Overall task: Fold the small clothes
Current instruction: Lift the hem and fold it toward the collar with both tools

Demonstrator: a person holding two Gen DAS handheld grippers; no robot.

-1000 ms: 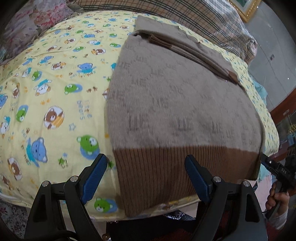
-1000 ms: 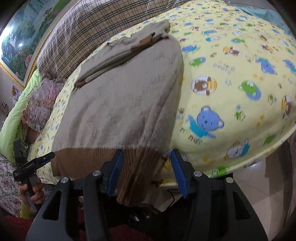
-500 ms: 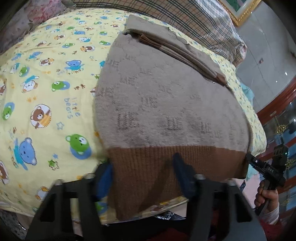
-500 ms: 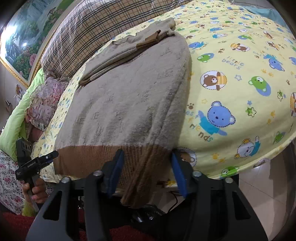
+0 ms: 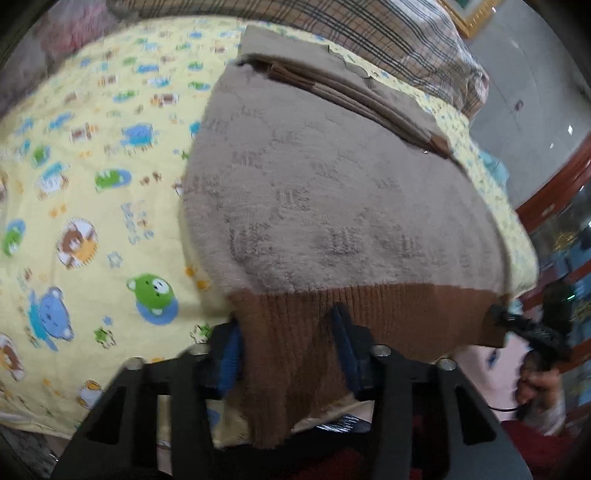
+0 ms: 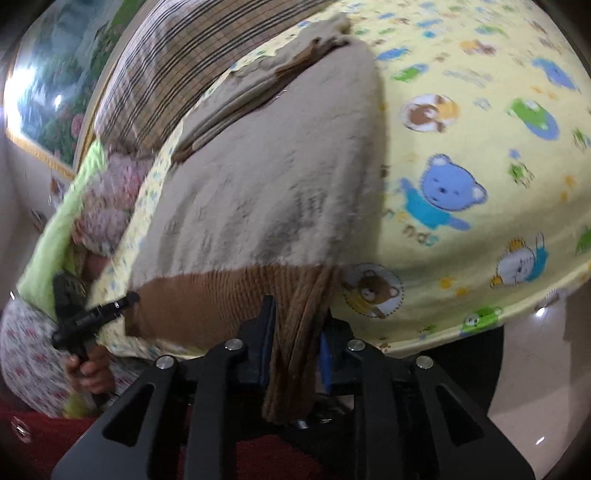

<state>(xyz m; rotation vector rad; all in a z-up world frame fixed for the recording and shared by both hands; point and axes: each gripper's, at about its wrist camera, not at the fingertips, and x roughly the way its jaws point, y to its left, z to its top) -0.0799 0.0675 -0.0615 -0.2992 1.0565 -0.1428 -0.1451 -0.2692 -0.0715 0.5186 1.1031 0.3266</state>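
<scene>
A beige knit sweater (image 5: 332, 192) with a brown ribbed hem (image 5: 369, 314) lies flat on a yellow bear-print sheet (image 5: 92, 184), its sleeves folded across the far end. My left gripper (image 5: 288, 347) is closing, and its blue pads press the hem's left corner, which bunches between them. In the right wrist view, the sweater (image 6: 266, 192) runs away from me. My right gripper (image 6: 295, 343) is closing too, with the hem's right corner (image 6: 295, 314) gathered tight between its pads. Both corners hang over the bed's near edge.
A plaid pillow (image 5: 369, 29) lies beyond the sweater. A hand (image 5: 535, 380) holds the other gripper at the hem's far corner. Green and floral bedding (image 6: 74, 206) lies left of the sweater. The tiled floor (image 6: 535, 369) lies below the bed edge.
Both grippers have gone from wide open around the hem corners to closed on them. The hem has bunched and lifted slightly between the pads.
</scene>
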